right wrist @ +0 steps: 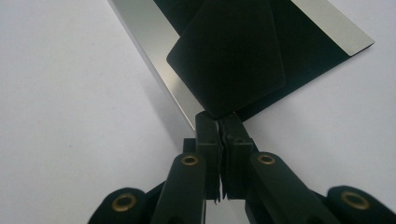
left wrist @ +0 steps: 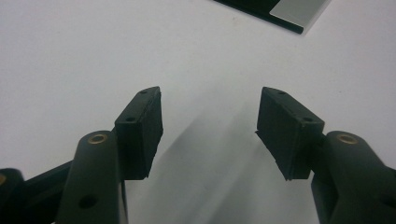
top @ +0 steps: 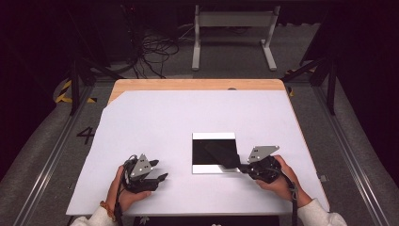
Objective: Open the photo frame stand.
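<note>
Thin black card pinched by shut right gripper over black silver-edged tray; left gripper wide open, empty.

My right gripper is pinching a thin black card, matt and finely textured like stiff plastic. Under it the tray is showing bright, smooth silver edges, looking like brushed metal, around a dark, slightly glossy middle. My left gripper is showing matt black plastic with small brass rivets. The white sheet is looking smooth and matt, bare wood peeking out at twelve o'clock.
</note>
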